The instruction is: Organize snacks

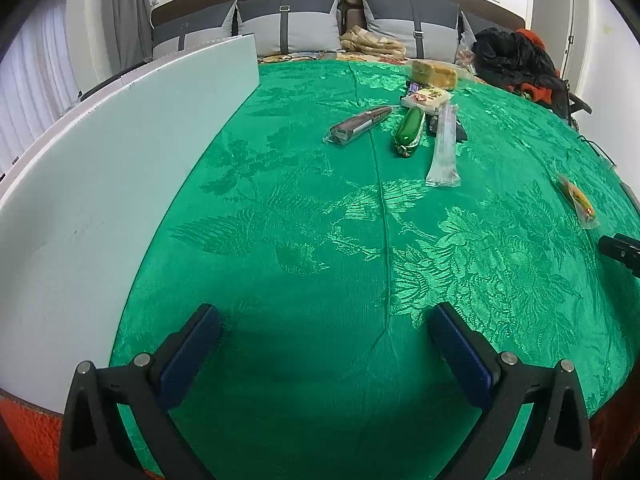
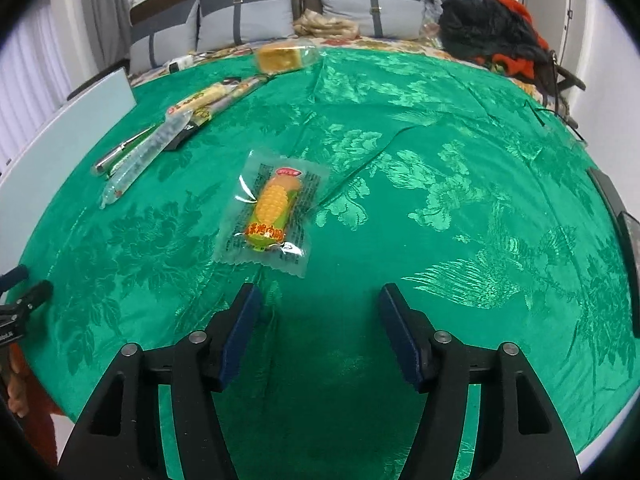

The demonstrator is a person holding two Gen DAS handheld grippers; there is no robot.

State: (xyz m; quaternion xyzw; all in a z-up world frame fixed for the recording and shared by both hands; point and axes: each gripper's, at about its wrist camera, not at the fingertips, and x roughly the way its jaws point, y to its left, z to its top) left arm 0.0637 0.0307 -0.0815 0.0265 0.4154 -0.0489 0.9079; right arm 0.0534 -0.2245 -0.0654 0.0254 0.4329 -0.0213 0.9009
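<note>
green brocade tablecloth (image 2: pixel 460 128) covers the whole surface; the corn-printed snack packet (image 2: pixel 269 216) lies flat on it, just beyond the right gripper (image 2: pixel 320 300), whose jaws stand wide apart with nothing between them; the left gripper (image 1: pixel 324 320) hangs over bare cloth, jaws spread wide and empty; farther off sits a cluster of snacks: a brown bar (image 1: pixel 360 123), a green stick (image 1: pixel 409 131), a clear tube (image 1: pixel 444 148), a wrapped cake (image 1: pixel 435 73); a white board (image 1: pixel 120 168) lies at the left edge
</note>
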